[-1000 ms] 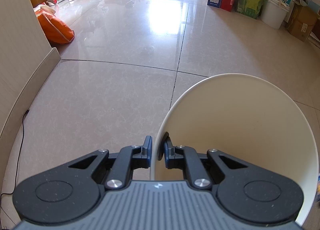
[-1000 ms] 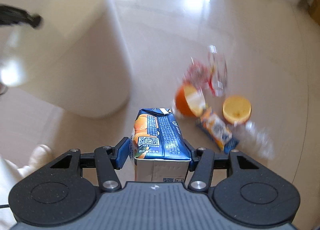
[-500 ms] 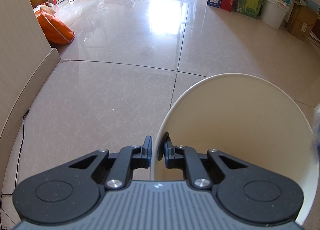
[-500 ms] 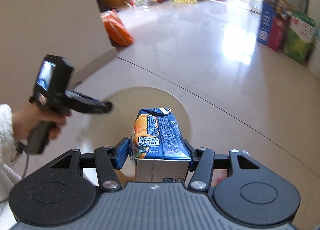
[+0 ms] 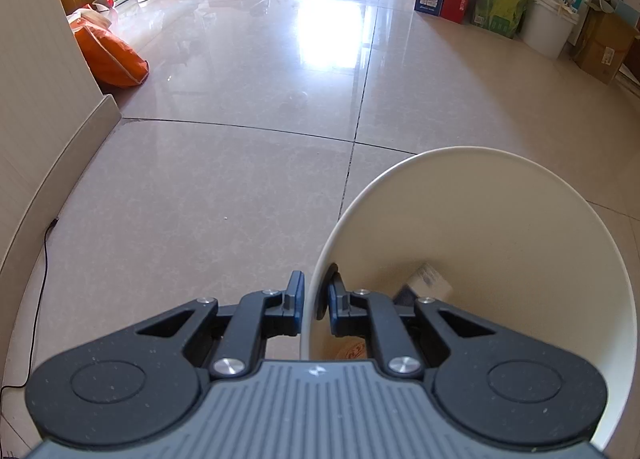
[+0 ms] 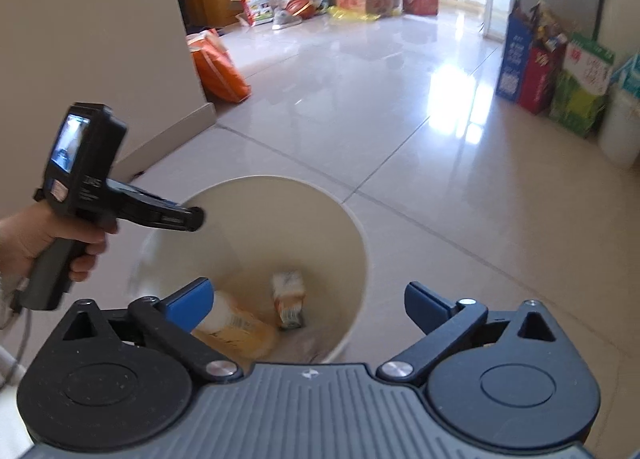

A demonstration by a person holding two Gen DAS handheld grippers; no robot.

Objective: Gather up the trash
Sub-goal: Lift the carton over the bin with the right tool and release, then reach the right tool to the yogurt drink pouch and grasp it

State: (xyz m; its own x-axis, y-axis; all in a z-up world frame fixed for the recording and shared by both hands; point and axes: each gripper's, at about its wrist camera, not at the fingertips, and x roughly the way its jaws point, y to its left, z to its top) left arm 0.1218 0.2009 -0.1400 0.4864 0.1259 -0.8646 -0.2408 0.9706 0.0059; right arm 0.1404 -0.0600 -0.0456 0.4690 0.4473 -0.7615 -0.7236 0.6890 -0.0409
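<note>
Rim of the round cream plastic bin (image 5: pixel 316 299), light and stiff, sits clamped in the left hand-held gripper (image 5: pixel 314 297), while the right hand-held gripper (image 6: pixel 308 303) hangs released above the orange juice carton (image 6: pixel 289 299) inside.

A round cream trash bin (image 6: pixel 356 243) stands open on the tiled floor, its rim pinched on the near left side. Inside, at the bottom, a small juice carton (image 6: pixel 289 299) lies tilted, blurred, beside a yellow-orange bottle or packet (image 6: pixel 236 329) lying on its side.

left gripper (image 5: pixel 313 301) jaws nearly closed, right gripper (image 6: pixel 308 301) jaws spread wide
</note>
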